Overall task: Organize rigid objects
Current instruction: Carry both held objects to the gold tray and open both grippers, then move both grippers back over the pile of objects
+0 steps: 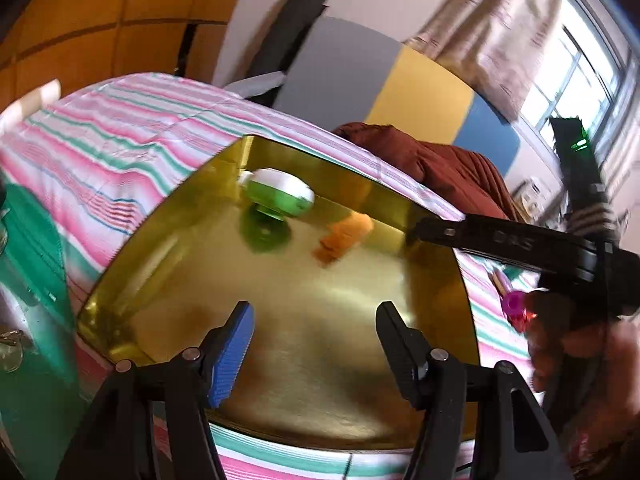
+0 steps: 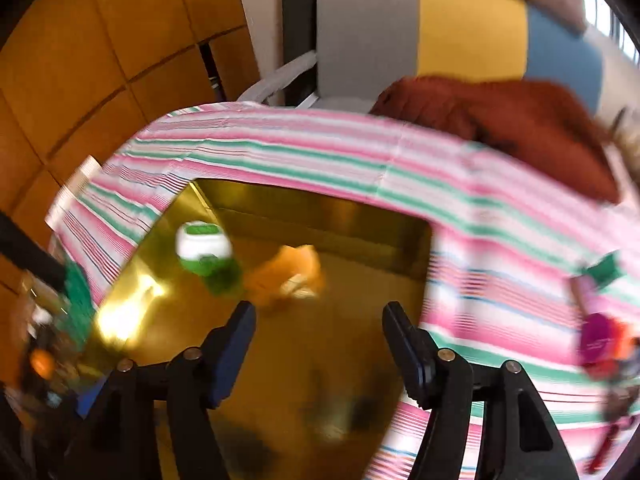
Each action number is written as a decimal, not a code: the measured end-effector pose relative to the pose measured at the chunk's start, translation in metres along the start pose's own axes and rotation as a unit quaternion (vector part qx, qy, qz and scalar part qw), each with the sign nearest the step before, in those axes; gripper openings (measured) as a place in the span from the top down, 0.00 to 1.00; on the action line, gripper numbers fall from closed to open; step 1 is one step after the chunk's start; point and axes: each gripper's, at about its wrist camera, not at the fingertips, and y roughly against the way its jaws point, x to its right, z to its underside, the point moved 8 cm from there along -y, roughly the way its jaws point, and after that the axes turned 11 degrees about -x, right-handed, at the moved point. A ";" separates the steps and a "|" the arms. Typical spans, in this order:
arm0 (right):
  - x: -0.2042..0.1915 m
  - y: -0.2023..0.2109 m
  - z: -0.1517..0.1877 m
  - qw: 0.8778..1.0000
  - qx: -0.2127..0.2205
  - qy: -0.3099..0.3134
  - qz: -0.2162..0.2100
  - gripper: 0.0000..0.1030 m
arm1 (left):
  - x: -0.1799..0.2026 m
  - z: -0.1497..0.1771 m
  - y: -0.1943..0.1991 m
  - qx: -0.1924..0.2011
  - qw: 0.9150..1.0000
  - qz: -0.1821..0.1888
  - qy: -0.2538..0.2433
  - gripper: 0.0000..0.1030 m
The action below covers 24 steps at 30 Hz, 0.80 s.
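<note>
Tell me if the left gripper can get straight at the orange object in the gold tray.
Probably yes. The left gripper is open over the gold tray, and nothing lies between it and the orange object; the green-and-white item sits off to one side.

Mirror-glossy gold tray [image 1: 400, 300] at frame centre, metallic-looking, reflecting a green-and-white container [image 1: 280, 196] of smooth shiny plastic. Beneath it, matt woven striped tablecloth [image 1: 120, 152] in pink, white and green. At upper left, smooth satin wooden panelling [image 1: 100, 20]. At upper right, rust-brown ribbed cloth [image 1: 440, 164]. At lower centre, matt black plastic gripper fingers with a ridged blue rubbery pad [image 1: 234, 356].
</note>
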 end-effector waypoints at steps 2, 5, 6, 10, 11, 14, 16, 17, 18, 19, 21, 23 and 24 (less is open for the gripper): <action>0.012 0.021 0.010 0.999 0.020 0.010 0.033 0.32 | 0.012 0.006 -0.001 -0.004 1.000 0.005 -0.016 0.38; 0.037 0.044 0.028 0.996 0.041 0.014 0.073 0.25 | 0.030 0.018 -0.002 -0.013 0.999 0.008 -0.045 0.38; 0.047 0.051 0.035 0.995 0.044 0.013 0.085 0.25 | 0.037 0.024 -0.003 -0.017 0.998 0.009 -0.057 0.38; 0.089 0.070 0.063 0.991 0.045 -0.003 0.124 0.25 | 0.057 0.042 -0.006 -0.032 0.996 0.015 -0.086 0.38; 0.098 0.073 0.069 0.990 0.046 -0.008 0.130 0.25 | 0.061 0.045 -0.005 -0.033 0.995 0.017 -0.092 0.38; 0.131 0.081 0.091 0.987 0.041 -0.032 0.152 0.25 | 0.077 0.053 -0.004 -0.035 0.993 0.025 -0.107 0.38; 0.154 0.083 0.103 0.984 0.036 -0.055 0.166 0.25 | 0.087 0.057 -0.004 -0.036 0.992 0.029 -0.119 0.38; 0.163 0.083 0.106 0.983 0.035 -0.065 0.169 0.25 | 0.092 0.059 -0.004 -0.037 0.991 0.029 -0.124 0.38; 0.170 0.085 0.111 0.982 0.035 -0.072 0.170 0.25 | 0.097 0.060 -0.004 -0.037 0.990 0.028 -0.130 0.38; 0.181 0.086 0.117 0.981 0.034 -0.084 0.170 0.25 | 0.102 0.061 -0.004 -0.038 0.990 0.027 -0.136 0.38; 0.195 0.088 0.124 0.979 0.035 -0.101 0.171 0.25 | 0.113 0.063 -0.005 -0.042 0.988 0.027 -0.147 0.38; 0.211 0.086 0.132 0.977 0.031 -0.125 0.171 0.22 | 0.122 0.066 -0.005 -0.042 0.986 0.025 -0.159 0.38; 0.215 0.085 0.135 0.976 0.030 -0.134 0.170 0.22 | 0.127 0.068 -0.006 -0.043 0.985 0.025 -0.166 0.38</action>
